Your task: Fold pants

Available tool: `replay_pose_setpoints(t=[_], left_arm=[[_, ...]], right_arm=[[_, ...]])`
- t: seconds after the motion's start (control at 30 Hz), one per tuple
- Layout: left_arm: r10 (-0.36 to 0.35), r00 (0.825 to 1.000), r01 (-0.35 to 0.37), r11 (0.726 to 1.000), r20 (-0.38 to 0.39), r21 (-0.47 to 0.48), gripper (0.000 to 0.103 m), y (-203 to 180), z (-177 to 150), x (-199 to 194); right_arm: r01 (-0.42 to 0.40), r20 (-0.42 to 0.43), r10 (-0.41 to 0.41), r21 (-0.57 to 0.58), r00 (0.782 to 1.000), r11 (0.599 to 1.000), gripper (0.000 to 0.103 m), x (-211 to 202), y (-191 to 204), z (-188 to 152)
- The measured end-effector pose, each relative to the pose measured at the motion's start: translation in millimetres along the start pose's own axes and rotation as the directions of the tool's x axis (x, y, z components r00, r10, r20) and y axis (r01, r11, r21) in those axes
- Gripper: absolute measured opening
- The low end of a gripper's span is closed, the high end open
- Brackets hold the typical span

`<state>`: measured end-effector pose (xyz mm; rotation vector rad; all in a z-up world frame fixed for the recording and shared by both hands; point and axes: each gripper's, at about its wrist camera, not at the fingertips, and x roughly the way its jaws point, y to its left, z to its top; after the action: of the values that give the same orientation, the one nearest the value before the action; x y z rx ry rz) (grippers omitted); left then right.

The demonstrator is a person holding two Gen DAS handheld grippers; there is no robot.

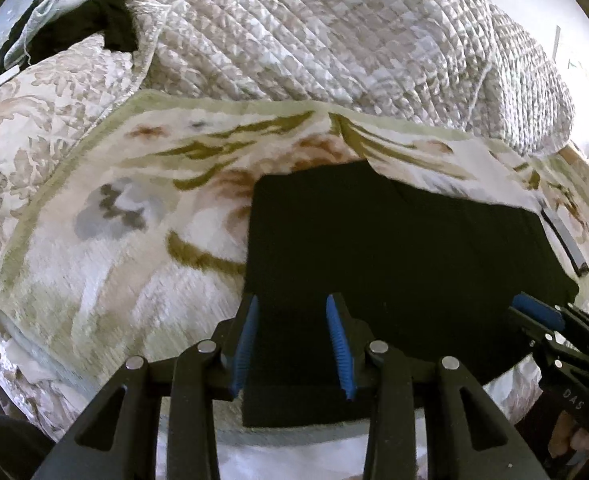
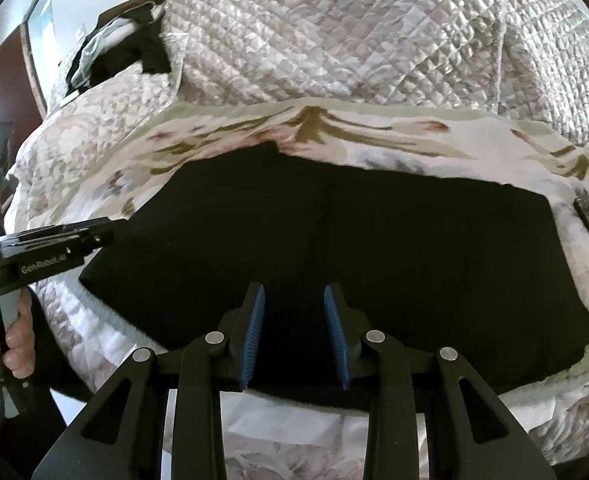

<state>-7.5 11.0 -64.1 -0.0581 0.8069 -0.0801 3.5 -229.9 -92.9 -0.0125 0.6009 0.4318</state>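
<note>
Lying folded flat on the bed (image 2: 94, 128), the black pants (image 2: 334, 240) are sitting under both released claws: left claw (image 1: 292, 300), right claw (image 2: 294, 292).

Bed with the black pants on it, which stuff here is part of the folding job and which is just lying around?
Part of the job:
- black pants, lying flat in a folded rectangle
- left tool, open over the pants
- right tool, open over the pants

Just lying about:
- floral blanket under the pants
- quilted cover behind
- dark clothes pile at the far left
- dark flat strip by the pants' right edge
</note>
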Motion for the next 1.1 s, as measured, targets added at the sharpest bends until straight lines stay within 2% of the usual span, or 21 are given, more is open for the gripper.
replay_pose_setpoints(t=[0.1, 0.17, 0.37, 0.63, 0.67, 0.73, 0.77, 0.87, 1.0, 1.1], left_arm=[[0.002, 1.000, -0.002, 1.000, -0.016, 0.020, 0.039, -5, -7, 3], [0.005, 1.000, -0.004, 0.999, -0.016, 0.035, 0.041, -7, -10, 4], [0.007, 1.000, -0.006, 0.999, -0.014, 0.045, 0.045, -9, -12, 4], [0.007, 1.000, -0.006, 0.998, -0.011, 0.060, 0.049, -13, -14, 5], [0.007, 1.000, -0.006, 0.998, -0.010, 0.063, 0.049, -14, -15, 5], [0.009, 1.000, -0.008, 0.998, -0.007, 0.069, 0.050, -14, -16, 5], [0.009, 1.000, -0.008, 0.998, -0.005, 0.070, 0.050, -14, -16, 5], [0.008, 1.000, -0.007, 0.997, -0.003, 0.070, 0.051, -14, -17, 6], [0.007, 1.000, -0.007, 0.997, 0.000, 0.072, 0.052, -15, -17, 6], [0.005, 1.000, -0.005, 0.998, 0.000, 0.070, 0.052, -14, -18, 7]], right_arm=[[0.012, -0.028, -0.012, -0.002, 1.000, 1.000, 0.031, 5, -1, -5], [0.009, -0.023, -0.008, 0.023, 1.000, 1.000, 0.031, 3, -7, -5], [0.077, -0.021, -0.075, 0.085, 0.997, 0.993, 0.032, -5, -30, -8], [0.128, 0.003, -0.132, 0.204, 0.991, 0.970, 0.033, -20, -64, -6], [0.152, 0.004, -0.157, 0.223, 0.988, 0.963, 0.035, -22, -69, -6], [0.181, 0.013, -0.191, 0.262, 0.981, 0.948, 0.050, -27, -79, -7], [0.185, 0.017, -0.200, 0.303, 0.980, 0.935, 0.051, -30, -88, -8], [0.188, 0.019, -0.213, 0.402, 0.977, 0.896, 0.052, -37, -108, -12], [0.174, 0.075, -0.238, 0.481, 0.968, 0.859, 0.053, -54, -124, -16], [0.237, 0.086, -0.325, 0.515, 0.942, 0.824, 0.057, -66, -132, -18]])
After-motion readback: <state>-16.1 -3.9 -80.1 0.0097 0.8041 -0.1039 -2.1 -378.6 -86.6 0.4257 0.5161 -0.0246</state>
